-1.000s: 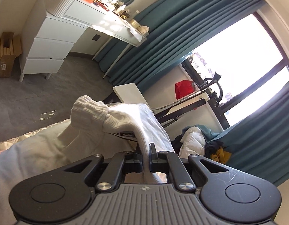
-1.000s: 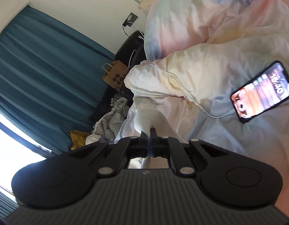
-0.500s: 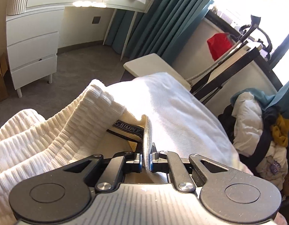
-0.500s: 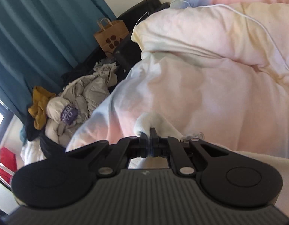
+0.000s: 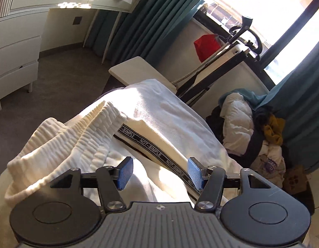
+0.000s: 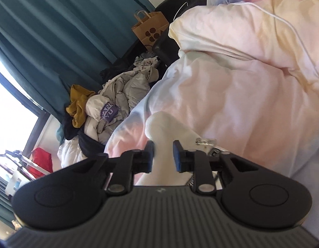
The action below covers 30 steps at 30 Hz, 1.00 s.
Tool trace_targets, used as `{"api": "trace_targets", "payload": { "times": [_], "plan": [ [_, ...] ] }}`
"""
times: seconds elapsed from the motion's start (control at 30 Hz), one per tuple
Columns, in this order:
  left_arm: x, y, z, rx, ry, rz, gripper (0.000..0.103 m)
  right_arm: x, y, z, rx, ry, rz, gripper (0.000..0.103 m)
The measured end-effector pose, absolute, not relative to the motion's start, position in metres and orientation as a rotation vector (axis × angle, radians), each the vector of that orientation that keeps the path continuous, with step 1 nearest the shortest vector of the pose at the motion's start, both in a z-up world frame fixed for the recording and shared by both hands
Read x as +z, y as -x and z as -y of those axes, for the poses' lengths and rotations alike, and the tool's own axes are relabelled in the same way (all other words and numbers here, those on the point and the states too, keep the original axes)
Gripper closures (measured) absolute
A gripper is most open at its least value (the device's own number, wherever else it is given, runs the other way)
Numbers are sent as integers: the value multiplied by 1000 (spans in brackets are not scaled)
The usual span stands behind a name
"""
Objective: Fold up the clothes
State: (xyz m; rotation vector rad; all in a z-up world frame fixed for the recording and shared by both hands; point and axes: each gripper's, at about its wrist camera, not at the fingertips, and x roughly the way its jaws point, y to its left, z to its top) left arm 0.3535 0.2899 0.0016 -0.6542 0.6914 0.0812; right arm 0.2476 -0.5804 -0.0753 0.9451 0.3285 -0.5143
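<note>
White garment [image 5: 151, 111] partly hidden beneath both spread, empty tongs: left [image 5: 159, 174], right [image 6: 163, 156].

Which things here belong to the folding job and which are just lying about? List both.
Job: white garment, its ribbed cuffs, left hand-held gripper, right hand-held gripper.
Lying about: clothes pile, paper bag, red bag, duvet.

A brown paper bag [image 6: 149, 31] stands beside teal curtains [image 6: 56, 31].
</note>
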Motion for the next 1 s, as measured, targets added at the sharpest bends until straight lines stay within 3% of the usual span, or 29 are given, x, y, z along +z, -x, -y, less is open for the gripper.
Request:
{"api": "trace_targets", "payload": {
  "times": [0.13,0.3,0.63,0.8,0.93,0.97,1.0],
  "plan": [
    [-1,-275,-293,61,756,-656,27,-72,-189,562,-497,-987,-289,56],
    [-38,-201,-307,173,975,-654,25,-93,-127,536,-525,-1154,-320,54],
    [-105,-225,-315,181,1131,-600,25,-151,-115,546,-470,-1429,-459,51],
    [-117,-245,-319,171,1067,-514,37,-167,-135,551,-415,-1438,-395,50],
    [-125,-252,-326,141,1100,-497,69,-164,-153,544,-457,-1359,-318,51],
    [-124,-252,-327,121,1111,-492,83,-163,-157,541,-478,-1324,-320,58],
    [-121,-251,-326,107,1104,-484,87,-162,-160,538,-503,-1294,-324,66]
  ]
}}
